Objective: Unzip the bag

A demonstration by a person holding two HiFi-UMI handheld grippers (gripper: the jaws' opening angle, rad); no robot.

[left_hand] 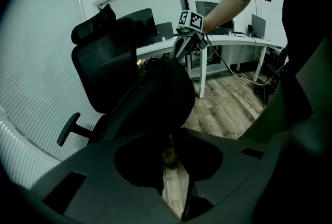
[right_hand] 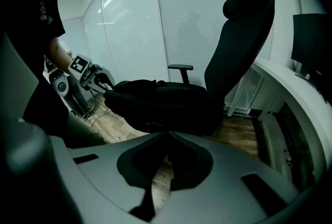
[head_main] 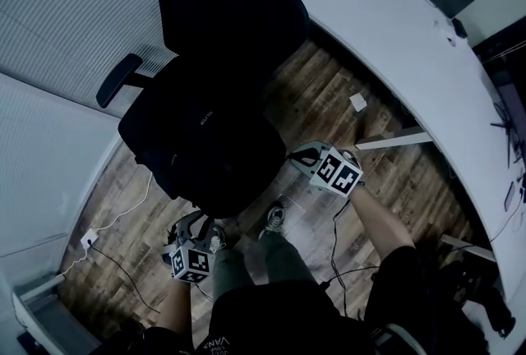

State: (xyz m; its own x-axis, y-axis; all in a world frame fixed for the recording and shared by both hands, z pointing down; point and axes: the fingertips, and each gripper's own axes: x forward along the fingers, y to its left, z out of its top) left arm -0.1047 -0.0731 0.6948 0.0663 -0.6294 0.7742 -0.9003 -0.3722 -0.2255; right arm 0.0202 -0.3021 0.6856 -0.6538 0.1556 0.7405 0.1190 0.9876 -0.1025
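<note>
A black bag [head_main: 215, 149] lies on the seat of a black office chair [head_main: 209, 0]. My left gripper [head_main: 197, 218] is at the bag's near end, low in the head view. In the left gripper view a small brownish tab [left_hand: 168, 154] sits between the tips of my left gripper [left_hand: 170, 158], and the jaws look pinched on it. The right gripper view shows the left gripper [right_hand: 98, 83] touching the bag [right_hand: 150, 94] at its left end. My right gripper [head_main: 292, 158] hovers just right of the bag. It [right_hand: 166, 136] is shut with nothing between its jaws, and stands apart from the bag.
A curved white desk [head_main: 394, 33] with monitors runs along the right. A small white box [head_main: 358, 102], cables [head_main: 115, 265] and a power strip [head_main: 89, 240] lie on the wood floor. The person's shoes [head_main: 274, 219] stand by the chair. Blinds cover the left wall.
</note>
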